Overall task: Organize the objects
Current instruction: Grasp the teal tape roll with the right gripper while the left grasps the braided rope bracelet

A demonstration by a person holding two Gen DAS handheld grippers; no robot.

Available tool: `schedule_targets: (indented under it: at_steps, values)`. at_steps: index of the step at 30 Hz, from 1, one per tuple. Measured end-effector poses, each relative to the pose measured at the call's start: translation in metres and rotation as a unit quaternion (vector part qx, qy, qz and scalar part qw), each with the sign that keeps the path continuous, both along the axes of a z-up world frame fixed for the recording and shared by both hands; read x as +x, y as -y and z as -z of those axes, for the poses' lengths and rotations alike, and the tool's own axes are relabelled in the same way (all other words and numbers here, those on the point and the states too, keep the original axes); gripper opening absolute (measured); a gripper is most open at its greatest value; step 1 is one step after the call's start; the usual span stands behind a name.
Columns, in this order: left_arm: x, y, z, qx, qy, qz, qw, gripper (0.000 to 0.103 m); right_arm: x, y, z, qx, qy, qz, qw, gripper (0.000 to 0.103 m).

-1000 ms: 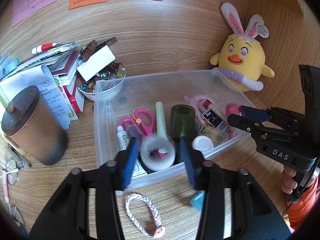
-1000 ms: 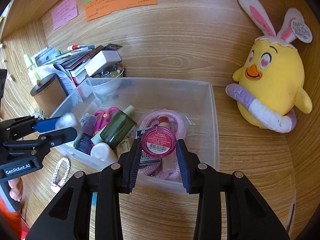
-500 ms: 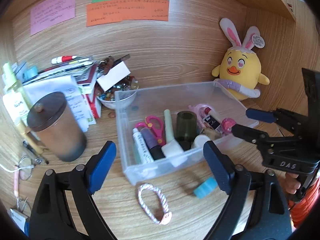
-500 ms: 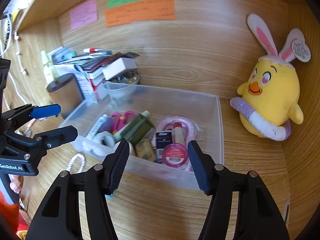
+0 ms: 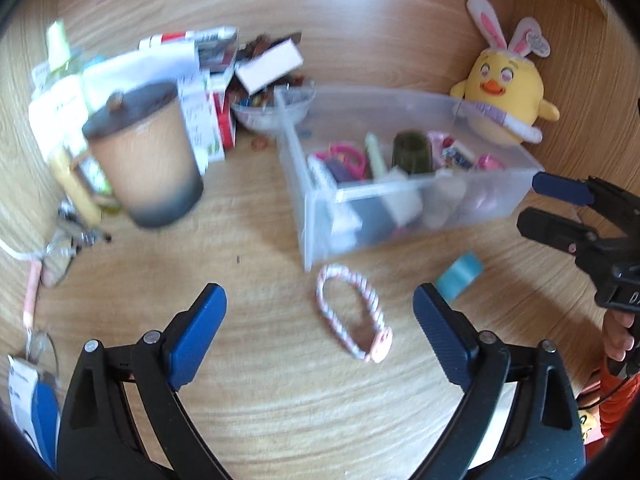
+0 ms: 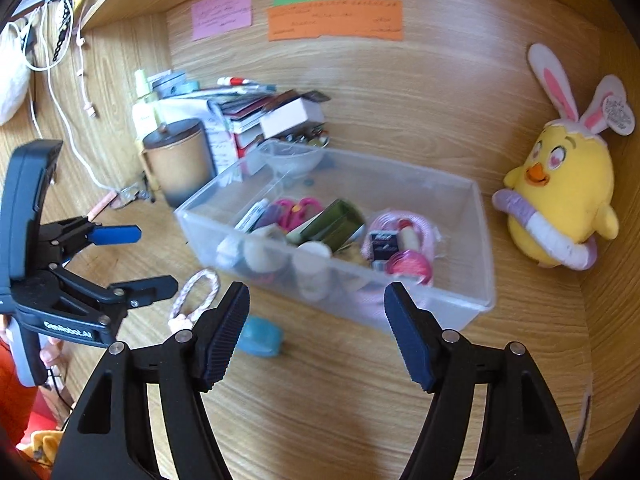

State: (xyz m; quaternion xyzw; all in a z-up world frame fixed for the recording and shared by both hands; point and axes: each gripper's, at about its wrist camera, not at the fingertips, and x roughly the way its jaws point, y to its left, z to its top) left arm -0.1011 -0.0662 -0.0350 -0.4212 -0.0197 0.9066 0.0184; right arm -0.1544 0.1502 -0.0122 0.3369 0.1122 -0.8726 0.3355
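A clear plastic bin (image 5: 400,100) (image 6: 472,296) on the wooden desk holds pink scissors (image 6: 298,210), a dark green cup (image 6: 334,222), tubes, a white tape roll and a pink round case (image 6: 412,264). A pink-and-white braided bracelet (image 5: 348,312) (image 6: 194,292) and a small blue box (image 5: 460,274) (image 6: 260,336) lie on the desk in front of the bin. My left gripper (image 5: 320,328) (image 6: 134,258) is wide open and empty, above the bracelet. My right gripper (image 6: 318,332) (image 5: 548,206) is wide open and empty, before the bin's near wall.
A brown lidded canister (image 5: 146,168) (image 6: 178,160) stands left of the bin, with stacked books and papers (image 6: 240,108) and a bowl of small items (image 5: 272,114) behind. A yellow bunny-eared plush (image 5: 504,98) (image 6: 560,200) sits at the right. Glasses and cables (image 5: 60,248) lie at far left.
Both grippers have pulled back from the bin after letting go of the white tape roll and the pink case inside it. The left view has swung down toward the bracelet.
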Motion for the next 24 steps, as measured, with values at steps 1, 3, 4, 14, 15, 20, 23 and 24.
schedule_targets:
  at_steps: [1,3,4,14,15,20,23,24]
  values:
    - [0.002,0.001,0.003,-0.001,0.004,0.000,1.0000,0.095,0.001,0.002,0.003,-0.001,0.006,-0.003,1.000,0.067]
    - [0.009,-0.001,0.008,-0.005,0.006,0.002,1.0000,0.093,0.003,0.005,0.008,0.001,0.013,-0.009,1.000,0.067]
    - [0.012,-0.001,0.011,-0.007,0.008,0.004,0.9999,0.089,0.004,0.008,0.012,0.003,0.017,-0.013,1.000,0.067]
    - [0.018,-0.019,0.028,-0.011,0.033,0.043,0.9985,0.063,0.009,0.039,0.042,0.033,0.049,-0.050,0.997,0.066]
    - [0.017,-0.020,0.029,-0.009,0.035,0.045,0.9984,0.061,0.009,0.040,0.043,0.035,0.050,-0.050,0.997,0.066]
    - [0.012,-0.022,0.031,-0.005,0.035,0.048,0.9982,0.049,0.001,0.048,0.054,0.042,0.073,-0.055,0.995,0.051]
    - [0.010,-0.022,0.031,0.002,0.033,0.051,0.9982,0.035,-0.002,0.048,0.059,0.041,0.085,-0.057,0.994,0.038]
    - [0.009,-0.022,0.031,0.004,0.033,0.052,0.9981,0.029,-0.002,0.048,0.059,0.040,0.084,-0.057,0.994,0.038]
